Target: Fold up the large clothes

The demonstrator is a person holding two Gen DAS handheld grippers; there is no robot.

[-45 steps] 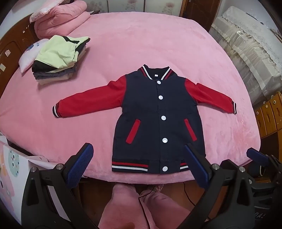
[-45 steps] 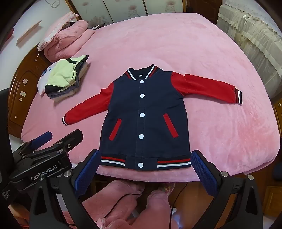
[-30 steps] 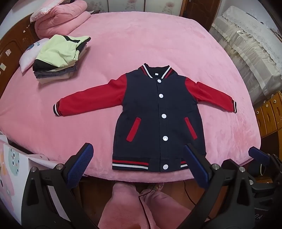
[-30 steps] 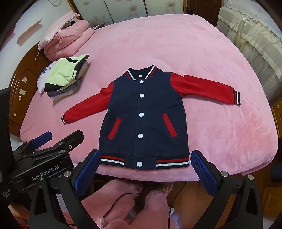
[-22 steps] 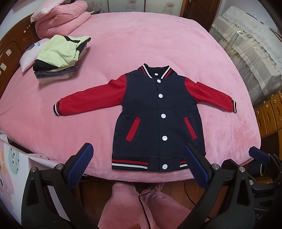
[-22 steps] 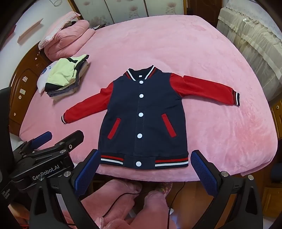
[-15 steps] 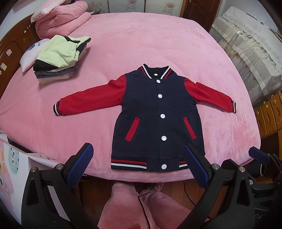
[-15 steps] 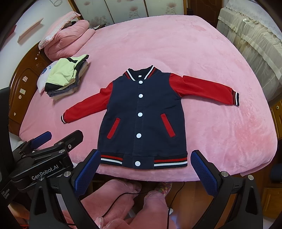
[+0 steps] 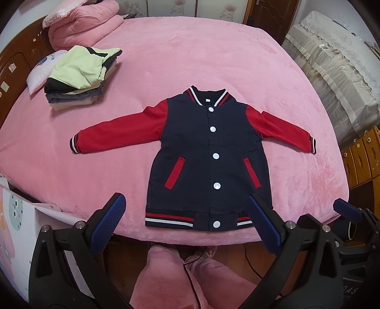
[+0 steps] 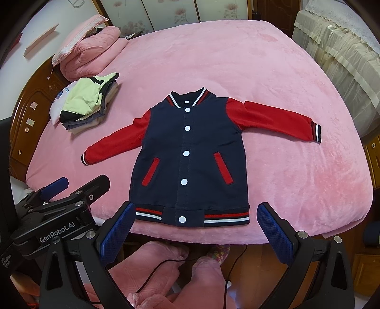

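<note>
A navy varsity jacket (image 9: 209,152) (image 10: 190,152) with red sleeves and white snap buttons lies flat and face up on the pink bed (image 9: 190,52) (image 10: 213,52), both sleeves spread out, its striped hem at the near edge. My left gripper (image 9: 187,218) hovers open just short of the hem, nothing between its blue pads. My right gripper (image 10: 194,225) is open too, above the bed's near edge and in front of the hem. The left gripper (image 10: 59,209) also shows at the lower left of the right wrist view.
A stack of folded clothes (image 9: 78,73) (image 10: 87,102) sits at the far left beside a small pillow. A rolled pink quilt (image 9: 80,21) lies at the head. A covered sofa (image 9: 332,78) stands right. The person's pink-clad legs (image 9: 178,280) are below.
Both views have shifted slightly, so the jacket sits a touch further left and higher. Both grippers stay open and the jacket lies untouched.
</note>
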